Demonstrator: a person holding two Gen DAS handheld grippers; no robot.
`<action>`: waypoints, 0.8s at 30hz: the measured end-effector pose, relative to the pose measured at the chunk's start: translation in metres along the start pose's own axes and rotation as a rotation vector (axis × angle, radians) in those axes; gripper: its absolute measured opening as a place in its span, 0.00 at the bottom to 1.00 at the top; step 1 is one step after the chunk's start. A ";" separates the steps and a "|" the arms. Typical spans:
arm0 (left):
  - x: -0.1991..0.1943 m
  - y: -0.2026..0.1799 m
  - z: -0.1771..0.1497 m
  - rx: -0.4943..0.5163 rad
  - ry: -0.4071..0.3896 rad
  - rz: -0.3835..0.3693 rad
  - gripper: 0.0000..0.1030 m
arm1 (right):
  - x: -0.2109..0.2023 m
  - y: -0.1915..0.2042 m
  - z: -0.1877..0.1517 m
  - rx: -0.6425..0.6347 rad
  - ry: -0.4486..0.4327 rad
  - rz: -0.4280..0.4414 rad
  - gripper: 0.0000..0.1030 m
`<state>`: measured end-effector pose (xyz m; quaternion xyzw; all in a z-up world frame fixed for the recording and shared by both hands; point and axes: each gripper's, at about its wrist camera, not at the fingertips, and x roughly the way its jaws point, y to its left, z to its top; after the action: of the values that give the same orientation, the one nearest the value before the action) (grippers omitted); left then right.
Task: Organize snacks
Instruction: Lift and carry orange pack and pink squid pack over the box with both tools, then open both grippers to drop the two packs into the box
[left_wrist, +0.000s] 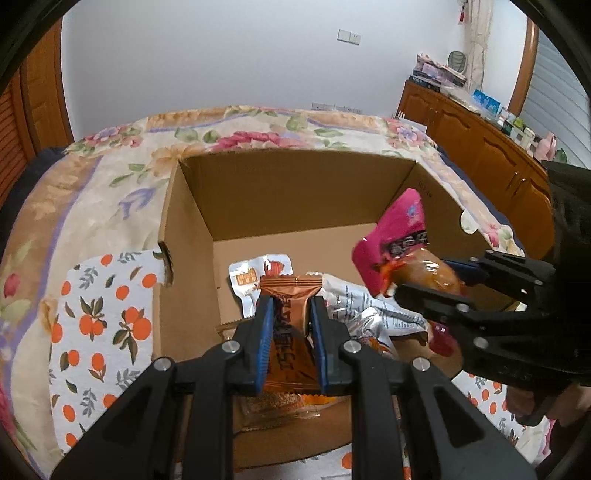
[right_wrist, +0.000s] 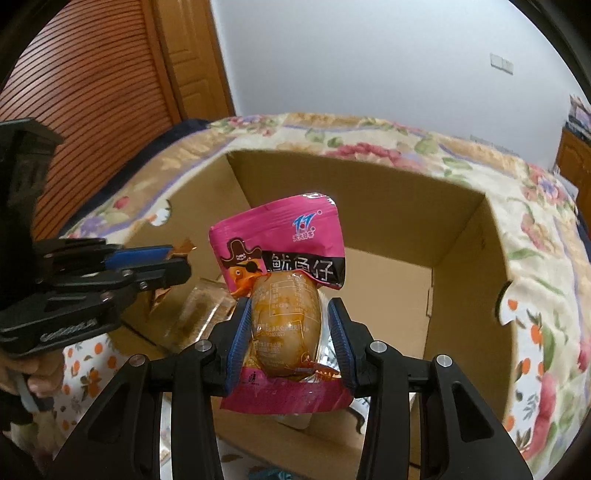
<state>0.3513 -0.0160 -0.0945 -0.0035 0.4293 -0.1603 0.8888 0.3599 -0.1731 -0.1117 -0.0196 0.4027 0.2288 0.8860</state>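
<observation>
bed: my work surface, so the box sits low and open-topped.
cardboard box: drop target; silver packets already inside.
right gripper: my jaws part-open, clamped on the pink squid pouch over the box.
left gripper: nearly closed, pinching the thin brown wrapper above the box.

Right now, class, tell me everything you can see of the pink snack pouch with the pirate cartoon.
The glossy pink plastic snack pouch has a blue logo, a pirate cartoon, a black band of white characters and a clear window showing a brown, egg-shaped snack. It stands roughly upright, its top slightly curled, gripped at its bulging middle by the right tool, above the open brown cardboard box. Only the tool's blue pads touch it.
</observation>
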 end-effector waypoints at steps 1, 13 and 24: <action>0.002 0.000 -0.002 -0.001 0.010 -0.004 0.17 | 0.004 0.000 0.000 0.007 0.006 -0.003 0.40; 0.010 -0.005 -0.007 0.004 0.045 -0.009 0.30 | 0.018 0.006 -0.007 0.006 0.052 -0.041 0.42; 0.005 -0.006 -0.010 0.002 0.038 0.007 0.36 | 0.005 0.003 -0.010 0.011 0.022 -0.066 0.45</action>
<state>0.3450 -0.0216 -0.1032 0.0016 0.4458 -0.1577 0.8811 0.3545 -0.1702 -0.1212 -0.0306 0.4128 0.1971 0.8887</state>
